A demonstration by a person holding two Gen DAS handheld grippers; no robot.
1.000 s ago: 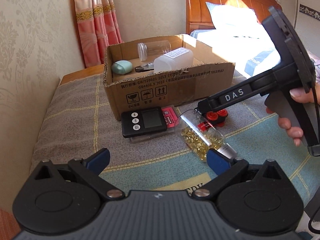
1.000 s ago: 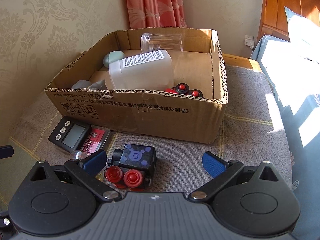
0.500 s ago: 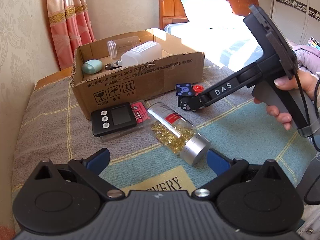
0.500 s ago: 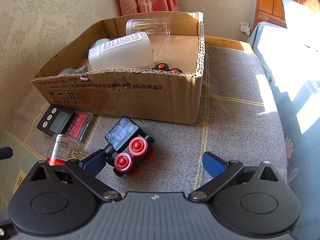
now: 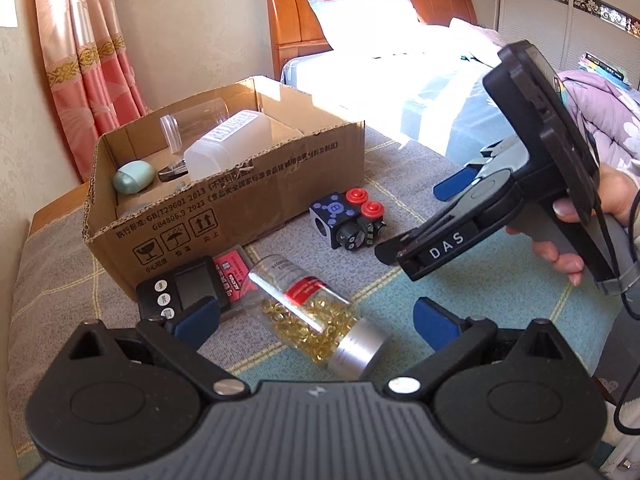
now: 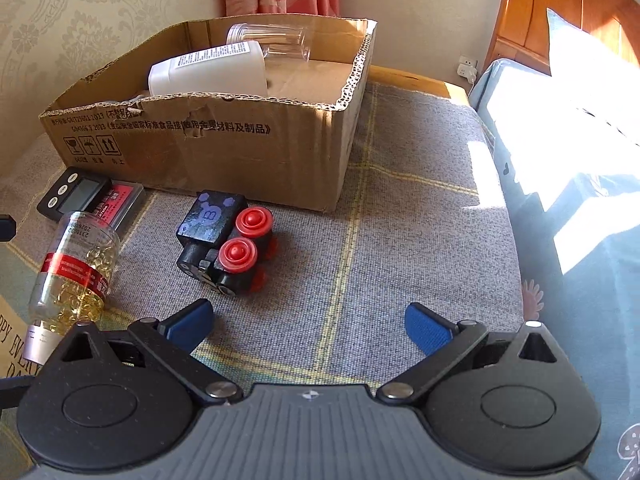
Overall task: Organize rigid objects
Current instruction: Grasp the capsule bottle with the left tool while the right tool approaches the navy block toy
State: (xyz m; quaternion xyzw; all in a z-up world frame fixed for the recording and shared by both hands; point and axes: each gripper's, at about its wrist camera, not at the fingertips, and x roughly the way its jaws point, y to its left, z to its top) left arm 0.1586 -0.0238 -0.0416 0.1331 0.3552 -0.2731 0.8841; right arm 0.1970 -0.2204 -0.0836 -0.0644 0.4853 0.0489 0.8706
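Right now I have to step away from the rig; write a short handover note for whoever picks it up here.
Left gripper: open, empty, hovering just above the capsule bottle.
Right gripper: open, empty, just short of the black toy block with red knobs.
In the cardboard box: white bottle, clear jar, green oval case, a small metal item.
Left outside on the blanket: toy block lying beside the box front, capsule bottle on its side, black timer on a red-labelled case.
To do: box those four items.
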